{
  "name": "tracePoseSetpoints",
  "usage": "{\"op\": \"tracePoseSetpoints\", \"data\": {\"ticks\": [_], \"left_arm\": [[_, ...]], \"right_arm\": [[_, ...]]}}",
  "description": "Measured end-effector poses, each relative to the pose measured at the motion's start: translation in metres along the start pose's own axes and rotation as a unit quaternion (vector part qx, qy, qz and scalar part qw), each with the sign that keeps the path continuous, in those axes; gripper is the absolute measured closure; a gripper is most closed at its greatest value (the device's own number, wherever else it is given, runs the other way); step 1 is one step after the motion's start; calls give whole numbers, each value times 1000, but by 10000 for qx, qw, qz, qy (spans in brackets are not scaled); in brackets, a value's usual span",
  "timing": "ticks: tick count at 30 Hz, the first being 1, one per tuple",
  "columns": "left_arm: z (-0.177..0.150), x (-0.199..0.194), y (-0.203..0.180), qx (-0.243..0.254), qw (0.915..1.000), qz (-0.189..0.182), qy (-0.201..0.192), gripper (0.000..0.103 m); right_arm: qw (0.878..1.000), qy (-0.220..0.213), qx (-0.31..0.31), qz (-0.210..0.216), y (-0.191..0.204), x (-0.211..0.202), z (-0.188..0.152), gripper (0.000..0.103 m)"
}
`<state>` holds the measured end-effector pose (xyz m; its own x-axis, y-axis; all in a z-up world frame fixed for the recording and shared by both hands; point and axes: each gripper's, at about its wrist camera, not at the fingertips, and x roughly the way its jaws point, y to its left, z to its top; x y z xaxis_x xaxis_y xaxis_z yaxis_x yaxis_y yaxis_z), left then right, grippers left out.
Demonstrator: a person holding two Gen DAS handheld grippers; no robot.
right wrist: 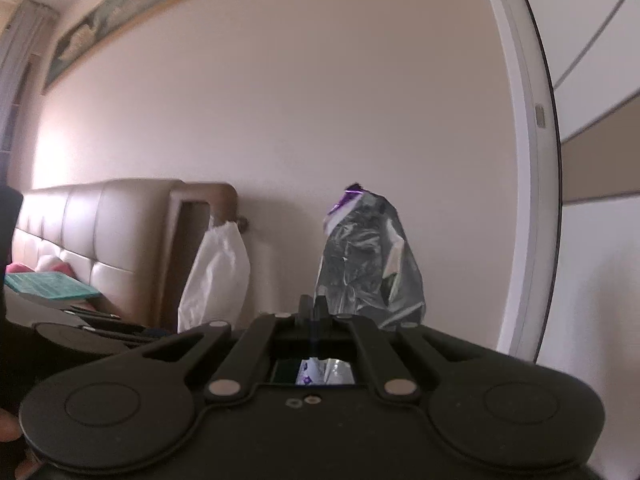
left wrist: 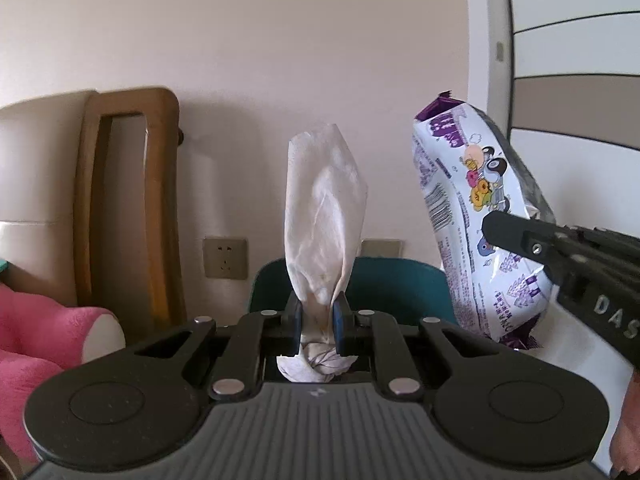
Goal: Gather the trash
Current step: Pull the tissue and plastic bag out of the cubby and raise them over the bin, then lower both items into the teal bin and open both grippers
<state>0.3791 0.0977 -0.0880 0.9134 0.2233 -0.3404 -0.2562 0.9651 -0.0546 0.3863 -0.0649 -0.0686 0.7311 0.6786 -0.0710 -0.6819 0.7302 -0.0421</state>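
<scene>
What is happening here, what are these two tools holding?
A person is picking up trash with a claw in each hand. The left claw is shut on a crumpled white tissue. The right claw is shut on an empty snack bag. Both pieces are held up in the air, in front of the wall.

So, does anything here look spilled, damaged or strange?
Nothing is spilled. The crumpled tissue stands upright in the left gripper, twisted below the pads. The snack wrapper, torn open at its top edge, is pinched in the right gripper. Both look like ordinary trash.
</scene>
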Motion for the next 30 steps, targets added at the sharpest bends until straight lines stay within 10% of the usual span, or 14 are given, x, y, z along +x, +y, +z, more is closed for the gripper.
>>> {"op": "tracePoseSetpoints", "data": {"ticks": [15,24,27,30], "left_arm": [[-13,51,-13,116,9963,127,836,88],[-21,63,-17,282,9916,240,1237,85],[-20,59,-15,187,9928,129,1178,72],[-19,50,-17,200,9950,80,976,26]], "right_arm": [[9909,1319,266,82,-16,27,-33,99],[9898,1411,184,56,-16,7,-34,81],[9916,1277,197,102,-18,-6,-33,69],[9930,1151,196,165,-19,-20,-32,68]]}}
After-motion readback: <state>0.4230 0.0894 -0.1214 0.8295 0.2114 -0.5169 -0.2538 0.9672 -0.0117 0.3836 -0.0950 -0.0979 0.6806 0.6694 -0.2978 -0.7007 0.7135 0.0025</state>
